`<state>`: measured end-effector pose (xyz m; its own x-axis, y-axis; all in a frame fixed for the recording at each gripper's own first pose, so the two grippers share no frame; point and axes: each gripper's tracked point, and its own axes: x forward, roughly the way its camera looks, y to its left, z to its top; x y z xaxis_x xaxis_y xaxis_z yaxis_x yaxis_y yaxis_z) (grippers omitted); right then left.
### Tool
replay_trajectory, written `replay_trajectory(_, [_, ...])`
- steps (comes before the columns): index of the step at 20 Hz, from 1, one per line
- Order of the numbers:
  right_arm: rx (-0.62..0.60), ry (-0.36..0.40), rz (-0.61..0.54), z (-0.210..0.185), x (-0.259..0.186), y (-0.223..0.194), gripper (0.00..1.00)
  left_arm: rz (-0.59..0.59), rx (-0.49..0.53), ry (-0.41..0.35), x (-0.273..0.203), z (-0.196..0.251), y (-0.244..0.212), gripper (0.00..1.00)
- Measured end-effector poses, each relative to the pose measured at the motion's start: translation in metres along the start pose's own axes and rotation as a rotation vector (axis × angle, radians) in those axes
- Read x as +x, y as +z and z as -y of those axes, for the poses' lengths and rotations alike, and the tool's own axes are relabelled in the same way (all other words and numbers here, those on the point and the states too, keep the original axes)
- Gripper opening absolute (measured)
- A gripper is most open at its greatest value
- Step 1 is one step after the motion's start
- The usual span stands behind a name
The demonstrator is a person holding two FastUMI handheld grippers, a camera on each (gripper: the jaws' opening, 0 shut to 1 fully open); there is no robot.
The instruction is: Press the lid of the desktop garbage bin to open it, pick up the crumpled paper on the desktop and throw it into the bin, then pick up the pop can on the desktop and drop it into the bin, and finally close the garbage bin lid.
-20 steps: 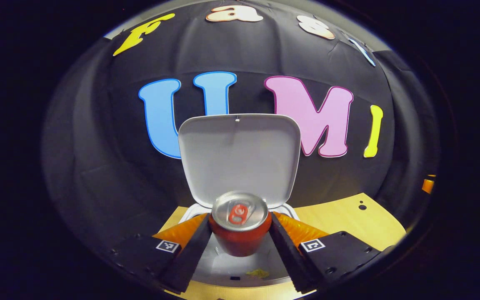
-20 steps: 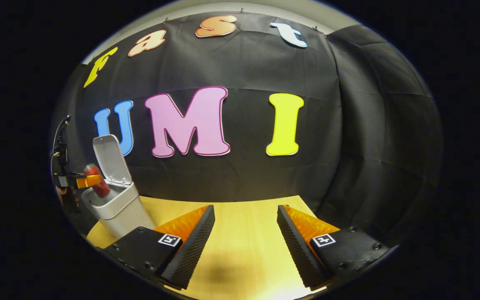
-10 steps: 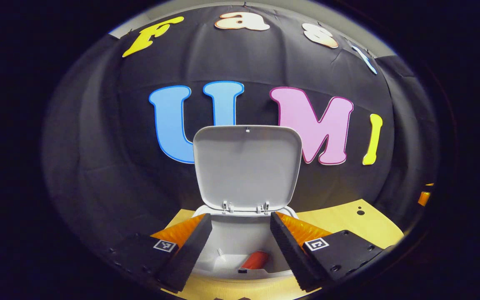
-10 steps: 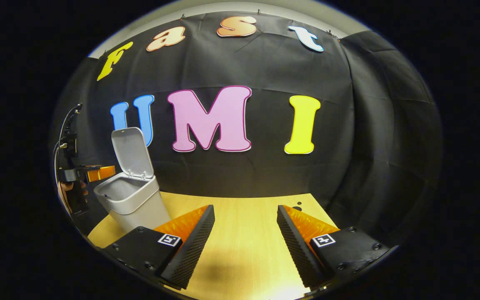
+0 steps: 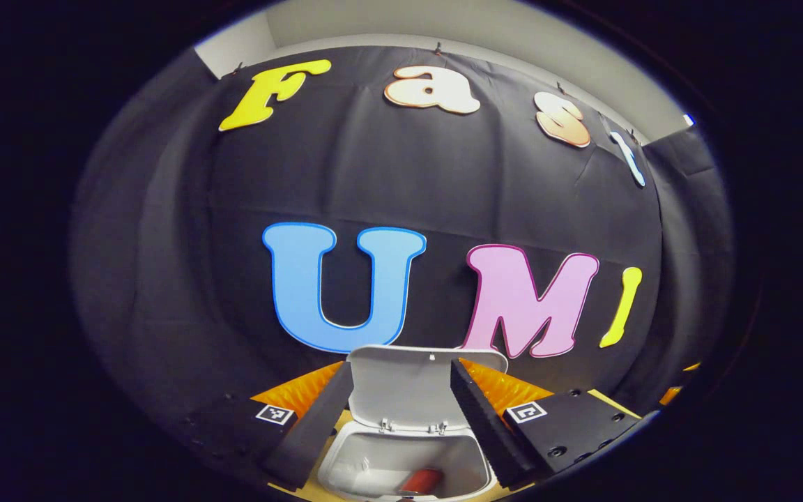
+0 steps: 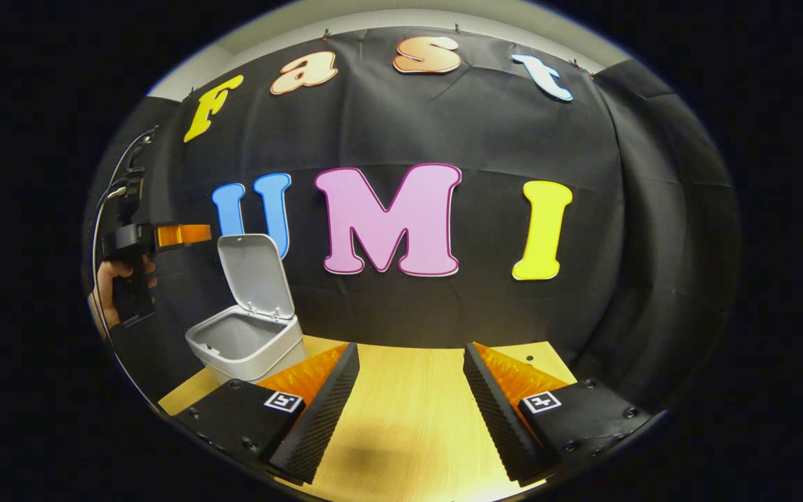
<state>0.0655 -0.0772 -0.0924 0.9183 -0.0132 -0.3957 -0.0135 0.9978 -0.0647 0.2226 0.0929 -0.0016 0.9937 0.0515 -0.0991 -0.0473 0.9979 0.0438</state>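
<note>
Pop can (image 5: 421,480), red, lies on its side at the bottom of the white desktop garbage bin (image 5: 346,460), which stands on the wooden worktop (image 6: 401,411) with its lid (image 5: 401,387) swung up and standing upright at the back, against the black cloth wall. In the left gripper view the left hand-held gripper (image 5: 396,411) hangs above the bin's open mouth, looking down into it; its two fingers are spread apart with nothing between them, and the raised lid shows in the gap between them. The right gripper view shows the bin (image 6: 248,341) from the side, near the left end of the worktop, with the lid (image 6: 255,275) tilted back past upright. Up and to the left of the lid in that view, the left hand-held gripper (image 6: 185,235) is held level by a person's hand (image 6: 112,293), clear of the bin and not touching the lid. The right hand-held gripper (image 6: 408,411) hovers over a bare stretch of the worktop, well apart from the bin, its fingers wide open and holding nothing. I cannot make out the crumpled paper inside the bin.
</note>
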Motion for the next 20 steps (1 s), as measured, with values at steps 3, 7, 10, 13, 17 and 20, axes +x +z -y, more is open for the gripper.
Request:
replay_trajectory(3, [0.034,0.011,0.019,-0.006,0.003,0.016,0.98,0.007,0.016,-0.052,0.025,0.016,0.01,0.94])
replay_trajectory(7, [0.003,0.009,0.052,-0.006,0.01,0.037,0.97,0.013,0.037,-0.101,0.061,0.028,0.01,0.94])
replay_trajectory(10, [-0.011,-0.008,0.067,-0.001,0.015,0.046,0.98,-0.02,0.072,-0.108,0.087,0.028,0.001,0.94])
replay_trajectory(13, [-0.003,-0.02,0.053,0.003,0.019,0.038,0.98,-0.101,0.098,-0.112,0.093,0.031,-0.019,0.94])
replay_trajectory(17, [-0.012,-0.012,0.027,-0.001,0.023,0.023,0.98,-0.143,0.03,-0.092,0.068,0.027,-0.024,0.97])
replay_trajectory(20, [0.008,0.016,0.014,-0.012,0.026,0.016,0.98,-0.193,0.063,-0.079,0.031,0.026,-0.041,0.97])
